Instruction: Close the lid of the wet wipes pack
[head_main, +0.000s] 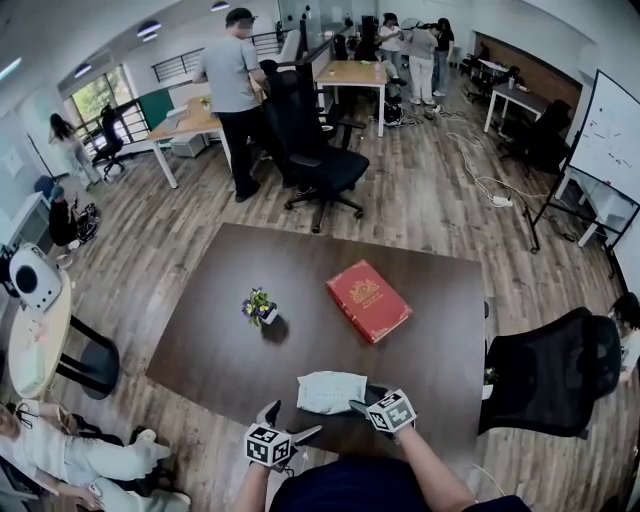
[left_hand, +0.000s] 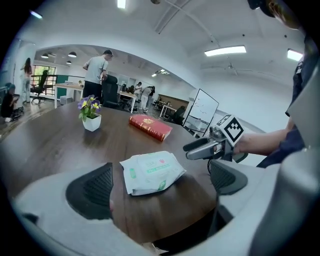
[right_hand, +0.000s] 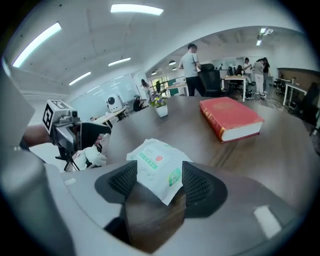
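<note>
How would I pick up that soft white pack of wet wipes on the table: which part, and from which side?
Pinch the soft white pack of wet wipes by its thin corner nearest the edge of the dark brown wooden table, coming in low from that side. It lies flat and limp, so its broad top probably gives nothing to close on.

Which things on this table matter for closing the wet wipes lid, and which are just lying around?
For the job:
wet wipes pack
left gripper, fingers wide apart
right gripper, fingers apart, not gripping the pack

Just lying about:
red book
small pot of flowers
</note>
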